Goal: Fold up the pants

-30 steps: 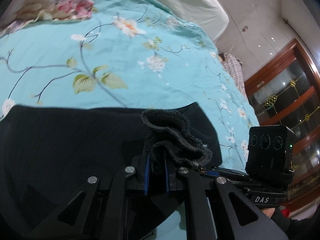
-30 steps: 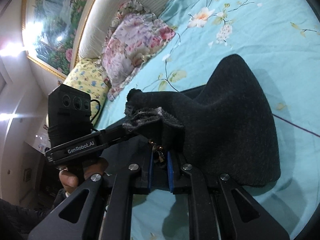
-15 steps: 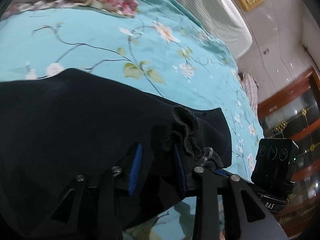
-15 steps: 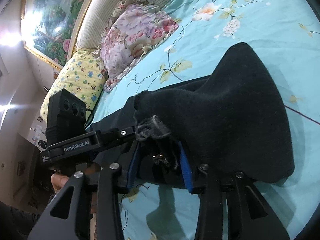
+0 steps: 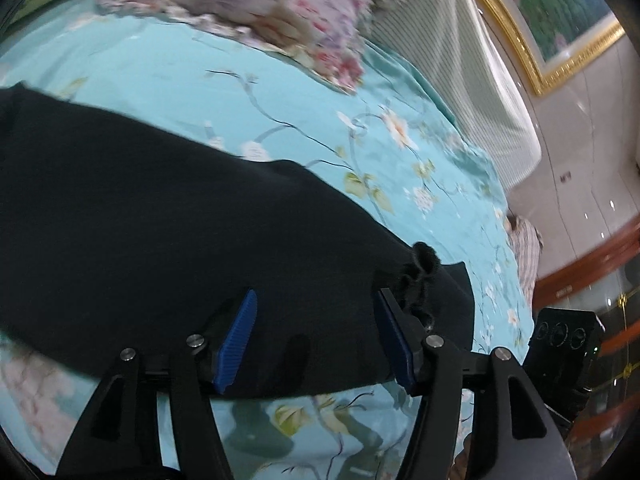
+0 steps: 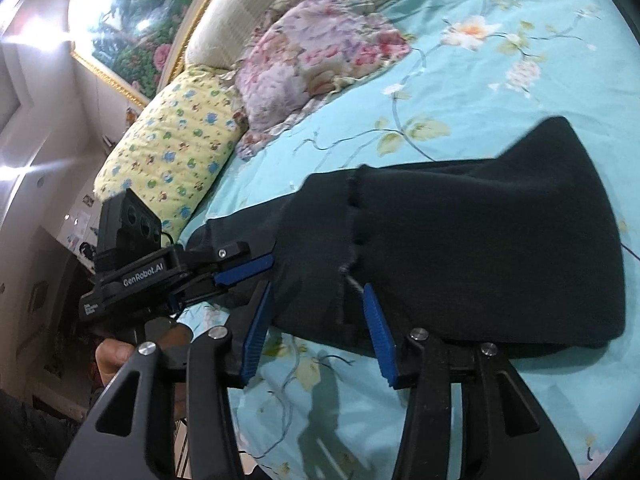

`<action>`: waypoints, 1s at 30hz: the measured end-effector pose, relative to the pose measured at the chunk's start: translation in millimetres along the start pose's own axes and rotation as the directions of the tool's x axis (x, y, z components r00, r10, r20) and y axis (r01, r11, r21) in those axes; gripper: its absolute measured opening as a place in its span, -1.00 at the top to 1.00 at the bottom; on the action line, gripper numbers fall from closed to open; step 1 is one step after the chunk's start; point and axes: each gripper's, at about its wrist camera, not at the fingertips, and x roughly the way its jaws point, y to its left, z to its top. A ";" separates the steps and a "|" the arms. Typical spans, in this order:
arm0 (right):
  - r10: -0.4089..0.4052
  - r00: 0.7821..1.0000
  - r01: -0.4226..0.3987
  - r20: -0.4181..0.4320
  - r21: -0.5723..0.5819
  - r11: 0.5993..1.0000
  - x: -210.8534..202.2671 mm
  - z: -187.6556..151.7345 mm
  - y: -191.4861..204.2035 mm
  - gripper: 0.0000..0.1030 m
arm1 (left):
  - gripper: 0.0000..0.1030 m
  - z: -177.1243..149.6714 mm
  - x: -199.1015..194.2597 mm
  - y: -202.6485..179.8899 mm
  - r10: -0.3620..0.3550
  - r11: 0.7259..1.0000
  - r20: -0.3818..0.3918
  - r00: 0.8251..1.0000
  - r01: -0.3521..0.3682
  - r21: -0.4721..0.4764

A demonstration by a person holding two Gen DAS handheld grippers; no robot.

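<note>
Here the bed [image 5: 304,128], under a turquoise floral sheet, carries one pair of black pants [image 5: 160,248] lying doubled over along its near side, the frayed hems stacked on the lower layer. Two pillows rest by the headboard: one pink floral pillow [image 6: 320,52] and one yellow printed pillow [image 6: 176,140]. The left gripper [image 5: 316,336] and the right gripper [image 6: 316,328] each hover just above the cloth with jaws spread; both have just been opening, and nothing is pinched between them. The risk, as I judge it, is that a bunched hem snags on a jaw as the grippers lift away, dragging the top layer askew and spoiling the fold.
</note>
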 end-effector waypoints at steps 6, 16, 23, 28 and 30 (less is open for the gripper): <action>0.030 0.999 -0.032 -0.040 -0.046 0.998 13.8 3.8 18.4 0.07 | -0.30 -11.3 -29.2 17.8 0.050 0.999 0.044 0.998 -0.049 -0.022; 0.066 0.993 -0.076 -0.095 -0.110 0.991 34.5 14.6 42.9 0.07 | -0.35 -26.1 -83.4 65.1 0.121 0.985 0.136 0.983 -0.102 -0.138; 0.073 0.985 -0.095 -0.158 -0.136 0.986 59.8 21.7 56.8 0.07 | -0.43 -39.3 -107.9 107.0 0.176 0.963 0.170 0.970 -0.134 -0.236; 0.051 0.979 -0.089 -0.198 -0.185 0.979 78.8 30.6 73.5 0.07 | -0.43 -41.3 -116.2 137.8 0.208 0.941 0.174 0.963 -0.148 -0.305; 0.036 0.976 -0.080 -0.214 -0.202 0.976 87.9 35.4 80.1 0.07 | -0.43 -39.6 -117.7 151.1 0.215 0.929 0.174 0.961 -0.146 -0.341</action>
